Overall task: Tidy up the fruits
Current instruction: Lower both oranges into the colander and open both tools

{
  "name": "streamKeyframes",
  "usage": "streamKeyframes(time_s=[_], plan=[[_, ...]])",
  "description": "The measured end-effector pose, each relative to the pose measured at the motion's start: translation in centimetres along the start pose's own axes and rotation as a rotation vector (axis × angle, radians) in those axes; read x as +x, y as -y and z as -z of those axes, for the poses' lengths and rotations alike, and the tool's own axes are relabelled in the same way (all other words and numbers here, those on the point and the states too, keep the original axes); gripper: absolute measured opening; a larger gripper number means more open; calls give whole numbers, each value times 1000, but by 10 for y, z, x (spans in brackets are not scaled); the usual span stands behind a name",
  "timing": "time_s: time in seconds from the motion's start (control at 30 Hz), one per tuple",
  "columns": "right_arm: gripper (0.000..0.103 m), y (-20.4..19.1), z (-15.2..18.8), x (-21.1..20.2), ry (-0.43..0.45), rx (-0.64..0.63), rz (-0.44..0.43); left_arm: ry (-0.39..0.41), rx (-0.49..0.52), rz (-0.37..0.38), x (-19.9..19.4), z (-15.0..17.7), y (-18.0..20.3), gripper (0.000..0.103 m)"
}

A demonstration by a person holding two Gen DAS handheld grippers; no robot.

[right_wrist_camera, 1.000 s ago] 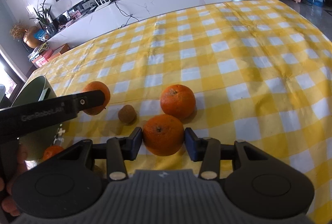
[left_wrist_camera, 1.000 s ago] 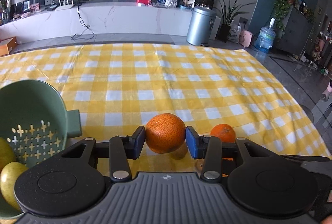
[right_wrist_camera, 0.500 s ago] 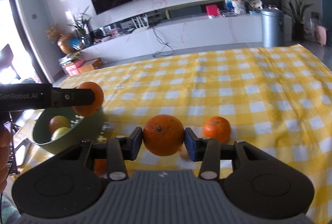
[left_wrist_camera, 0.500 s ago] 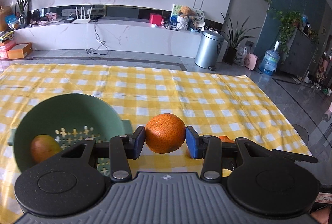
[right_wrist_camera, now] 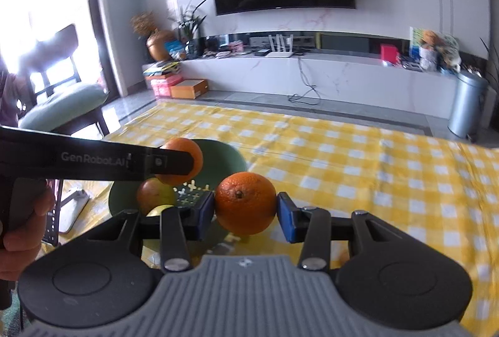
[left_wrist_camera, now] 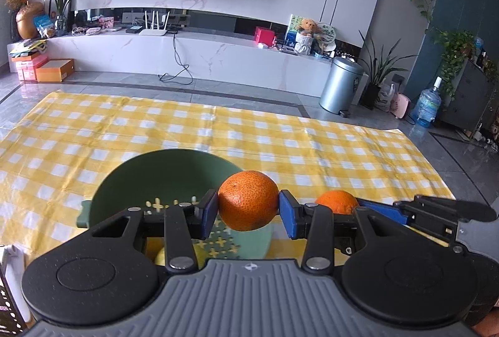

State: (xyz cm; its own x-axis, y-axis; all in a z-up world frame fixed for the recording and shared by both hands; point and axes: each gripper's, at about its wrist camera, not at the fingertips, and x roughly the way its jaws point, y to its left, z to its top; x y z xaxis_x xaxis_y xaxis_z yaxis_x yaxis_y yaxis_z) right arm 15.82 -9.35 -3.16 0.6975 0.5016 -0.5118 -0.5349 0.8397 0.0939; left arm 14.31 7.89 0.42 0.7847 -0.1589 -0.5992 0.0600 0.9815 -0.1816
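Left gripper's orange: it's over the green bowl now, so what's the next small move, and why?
Probably lower the left gripper a little and open its jaws. Its orange hangs above the green bowl, which already holds fruit, so a short drop should land softly. The right gripper, also clamping an orange, can follow.

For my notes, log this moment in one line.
left tongs: gripping orange | right tongs: gripping second orange | both near green colander

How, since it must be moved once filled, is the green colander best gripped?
Probably by the flat tab handle jutting from the left rim of the green colander in the left wrist view, coming in level from that side: the bowl looks too wide to span, and fruit lies inside.
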Motion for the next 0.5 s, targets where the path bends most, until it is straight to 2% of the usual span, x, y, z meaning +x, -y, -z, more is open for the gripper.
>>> streamKeyframes(time_s=[0.27,0.5], plan=[[41,-28,-14,46,-102,-172,-20,-78,-26,-10,24,2,-39,48],[41,-36,-13,87,-192,-266,-16,-138,-39,-4,49,10,-55,48]])
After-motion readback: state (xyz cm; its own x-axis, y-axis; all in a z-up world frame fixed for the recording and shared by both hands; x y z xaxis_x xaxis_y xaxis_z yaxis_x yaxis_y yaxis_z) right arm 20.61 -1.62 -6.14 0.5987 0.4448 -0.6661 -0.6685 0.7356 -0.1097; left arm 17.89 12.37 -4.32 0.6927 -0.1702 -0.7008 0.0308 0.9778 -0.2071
